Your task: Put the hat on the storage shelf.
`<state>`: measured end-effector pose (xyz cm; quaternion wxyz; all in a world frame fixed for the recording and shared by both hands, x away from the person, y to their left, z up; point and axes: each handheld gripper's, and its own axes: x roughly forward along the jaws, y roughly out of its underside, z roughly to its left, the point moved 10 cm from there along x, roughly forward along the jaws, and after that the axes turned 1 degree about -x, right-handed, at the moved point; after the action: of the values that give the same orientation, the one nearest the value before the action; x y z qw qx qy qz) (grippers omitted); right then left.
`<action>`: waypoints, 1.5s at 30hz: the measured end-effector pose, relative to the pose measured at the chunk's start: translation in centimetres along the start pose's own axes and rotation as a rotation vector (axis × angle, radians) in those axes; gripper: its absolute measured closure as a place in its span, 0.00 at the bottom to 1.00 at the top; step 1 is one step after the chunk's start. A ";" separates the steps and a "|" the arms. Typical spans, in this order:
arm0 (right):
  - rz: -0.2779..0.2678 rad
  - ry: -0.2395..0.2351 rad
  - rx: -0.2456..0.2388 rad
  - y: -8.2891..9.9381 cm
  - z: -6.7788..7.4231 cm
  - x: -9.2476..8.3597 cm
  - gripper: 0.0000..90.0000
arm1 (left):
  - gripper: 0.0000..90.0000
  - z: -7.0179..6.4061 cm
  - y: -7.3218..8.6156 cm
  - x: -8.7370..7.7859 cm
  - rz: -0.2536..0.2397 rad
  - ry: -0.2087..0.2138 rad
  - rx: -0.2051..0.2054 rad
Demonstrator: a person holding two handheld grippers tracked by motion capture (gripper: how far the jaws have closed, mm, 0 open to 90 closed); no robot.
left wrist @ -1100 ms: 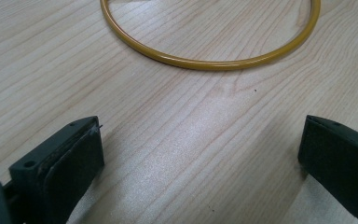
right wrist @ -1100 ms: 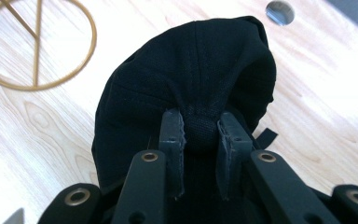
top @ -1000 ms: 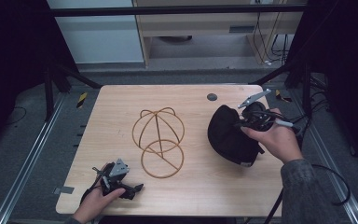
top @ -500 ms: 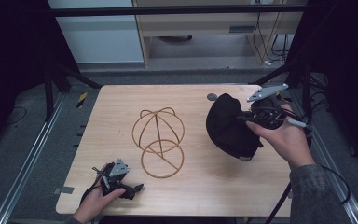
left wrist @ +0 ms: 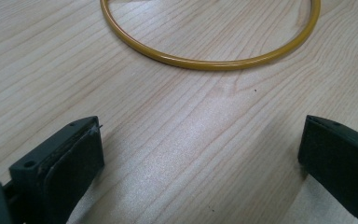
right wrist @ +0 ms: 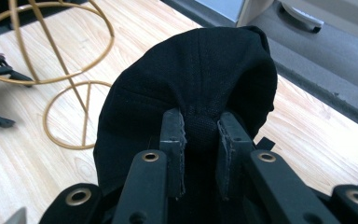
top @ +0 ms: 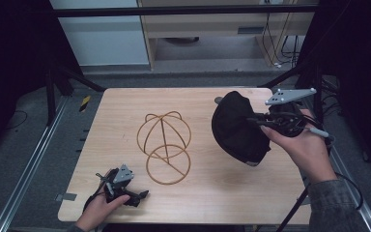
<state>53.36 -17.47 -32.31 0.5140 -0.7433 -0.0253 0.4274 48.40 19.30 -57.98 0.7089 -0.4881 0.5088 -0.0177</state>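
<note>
Black cloth bunches between the jaws of the right gripper (right wrist: 200,140): they are clamped on a fold at the top of a black cap (right wrist: 200,74), pinching a small knob of fabric between the two pads. From the high view the right gripper (top: 265,123) sits at the right side of the bench (top: 125,111), held in the person's right hand (top: 304,150), with its grey three-cornered plate on top. The cap (top: 239,128) hangs from the jaws, raised off the wood, its crown turned toward the middle of the bench and its lower edge just above the surface.

Near the centre stands a gold wire hat stand (top: 164,147), a rounded cage of hoops over a flat ring base; it is apart from the cap, to its left. The right gripper view shows the same stand (right wrist: 56,70) beyond the cap.

At the near left corner the left gripper (top: 125,191) rests low over the bench in the person's left hand (top: 96,210). Its jaws stand wide apart with only bare wood between them, and the stand's base ring (left wrist: 209,60) lies ahead of them, not touched.
</note>
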 end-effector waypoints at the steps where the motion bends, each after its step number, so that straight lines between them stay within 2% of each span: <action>1: 0.000 0.000 0.000 0.0 0.0 0.0 0.84 | 0.00 0.0 0.0 0.0 0.000 0.000 0.000; 10: -0.067 -0.023 -0.010 -1.3 1.9 -2.1 0.84 | 0.00 0.0 0.0 0.0 0.000 0.000 0.000; 17: -0.092 -0.034 -0.014 -1.7 2.4 -2.8 0.84 | 0.00 0.0 0.0 0.0 0.000 0.000 0.000; 24: -0.108 -0.026 -0.014 -2.5 2.3 -3.5 0.84 | 0.00 0.0 0.0 0.0 0.000 0.000 -0.001; 33: -0.142 -0.041 -0.041 -5.2 3.4 -4.2 0.84 | 0.00 0.0 0.0 0.0 0.001 0.000 -0.001; 40: -0.182 -0.089 -0.065 -7.6 5.5 -3.8 0.84 | 0.00 0.0 0.0 0.0 0.003 0.001 0.000; 45: -0.192 -0.101 -0.076 -8.4 6.2 -3.7 0.84 | 0.00 0.0 0.0 0.0 0.002 0.000 -0.001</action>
<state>50.31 -10.64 -24.09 0.5219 -0.7339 -0.1385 0.4120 48.38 19.31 -57.97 0.7087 -0.4880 0.5092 -0.0167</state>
